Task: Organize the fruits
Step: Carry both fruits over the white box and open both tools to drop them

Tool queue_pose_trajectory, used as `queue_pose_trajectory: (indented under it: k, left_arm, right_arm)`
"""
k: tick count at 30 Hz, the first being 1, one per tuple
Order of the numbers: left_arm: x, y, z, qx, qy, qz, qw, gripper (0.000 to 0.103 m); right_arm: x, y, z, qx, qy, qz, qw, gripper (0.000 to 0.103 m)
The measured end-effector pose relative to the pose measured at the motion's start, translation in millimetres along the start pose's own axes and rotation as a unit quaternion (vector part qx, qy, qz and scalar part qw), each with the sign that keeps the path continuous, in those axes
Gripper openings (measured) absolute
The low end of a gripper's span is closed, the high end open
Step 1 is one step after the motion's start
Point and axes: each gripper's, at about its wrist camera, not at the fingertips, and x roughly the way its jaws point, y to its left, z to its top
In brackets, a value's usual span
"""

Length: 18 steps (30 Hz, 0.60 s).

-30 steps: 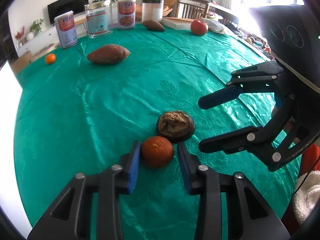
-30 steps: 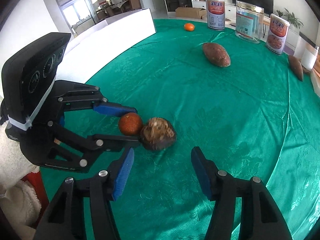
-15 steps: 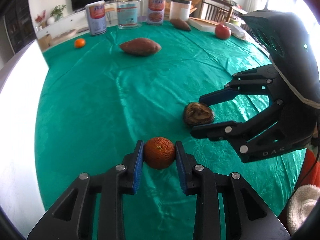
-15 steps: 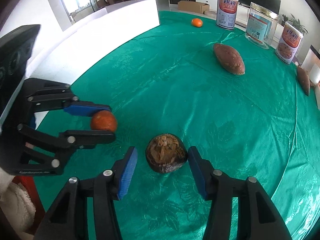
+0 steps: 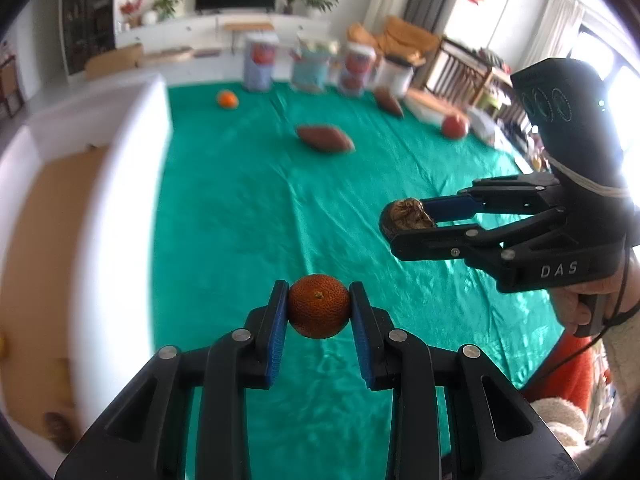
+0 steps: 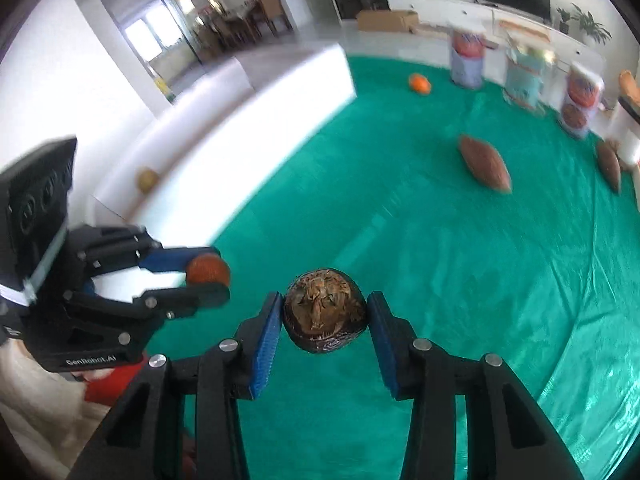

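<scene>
My left gripper [image 5: 319,308] is shut on a small rough orange fruit [image 5: 319,306] and holds it above the green tablecloth [image 5: 248,208]. My right gripper [image 6: 323,314] is shut on a dark brown shrivelled fruit [image 6: 324,316], also lifted off the cloth. The left wrist view shows the right gripper [image 5: 408,218] with the brown fruit [image 5: 410,215] at the right. The right wrist view shows the left gripper [image 6: 208,280] with the orange fruit [image 6: 207,270] at the left.
A white box [image 5: 100,208] with a brown floor stands at the table's left edge [image 6: 256,112]. On the cloth lie a sweet potato [image 5: 324,139], a second one [image 5: 388,103], an orange [image 5: 227,99] and a red apple [image 5: 455,126]. Cans [image 5: 260,62] stand at the back.
The right gripper closed on the brown fruit and lifted it. The left gripper raised the orange fruit higher. Both views have swung left, toward the white box.
</scene>
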Motion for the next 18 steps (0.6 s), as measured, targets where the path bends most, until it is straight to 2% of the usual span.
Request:
queue_pose_trajectory:
  k: [3,6,9,11,16,18]
  left_arm:
    - [-43,42,11,-0.019,-0.021,0.045,0.9986,0.031]
    - [-56,101,15,-0.06,-0.012,0.121,0.9907,0.031]
    - [-47,162,7,-0.121,0.019,0.174,0.9771,0.031]
    - [-36,192,1,-0.147,0.043,0.19,0.9698,0.031]
    - [-15,223,-13,-0.178,0.086,0.213,0.9567,0.031]
    - [-8,230,-16,-0.189,0.098,0.222,0.9513,0.032]
  right_arm:
    - [-11,46,40,-0.017,-0.025,0.044,0.999,0.043]
    - [4,95,81,-0.042,-0.028,0.076,0.996,0.043]
    - [46,138,114,-0.067,-0.006,0.074,0.995,0.043]
    - [78,161,129,-0.082,0.007,0.059,0.995,0.043]
    - [140,201,136,-0.116,0.053,0.034,0.991,0.043]
    - [159,210,132,-0.132,0.067,0.008,0.989,0.044]
